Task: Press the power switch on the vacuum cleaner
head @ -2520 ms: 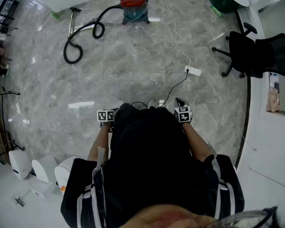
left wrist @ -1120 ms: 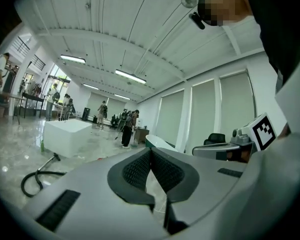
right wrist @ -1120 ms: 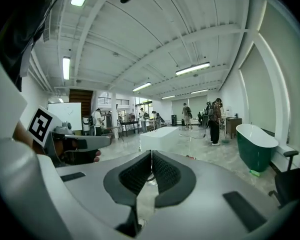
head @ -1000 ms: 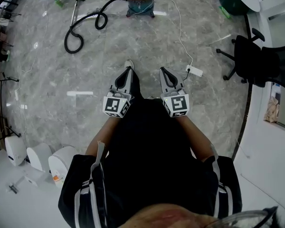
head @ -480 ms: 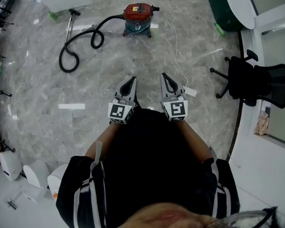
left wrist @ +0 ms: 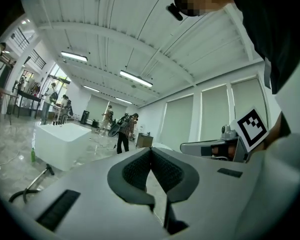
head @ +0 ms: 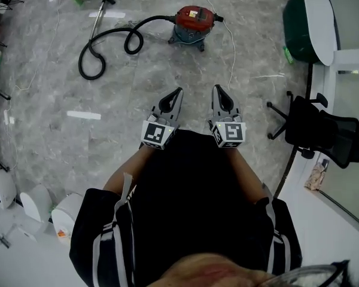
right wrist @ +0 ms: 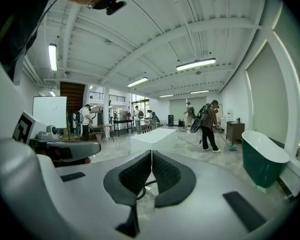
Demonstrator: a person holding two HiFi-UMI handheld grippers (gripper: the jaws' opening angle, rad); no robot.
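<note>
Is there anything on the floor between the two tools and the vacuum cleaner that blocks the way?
Nothing visible blocks it. Bare floor lies between the left tool, the right tool and the vacuum cleaner. Only a white cord lies flat to the right, and the black hose to the left.

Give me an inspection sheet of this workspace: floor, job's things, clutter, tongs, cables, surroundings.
Surface: glossy grey marble floor, one white tape strip.
Job's things: red-topped vacuum cleaner upright ahead, black hose looped to its left; switch too small to tell.
Clutter: white bins at lower left.
Grippers: left tongs and right tongs both shut, empty, well short of the vacuum cleaner.
Cables: white cable runs from the vacuum cleaner toward the person.
Surroundings: black office chair and green tub at right.
</note>
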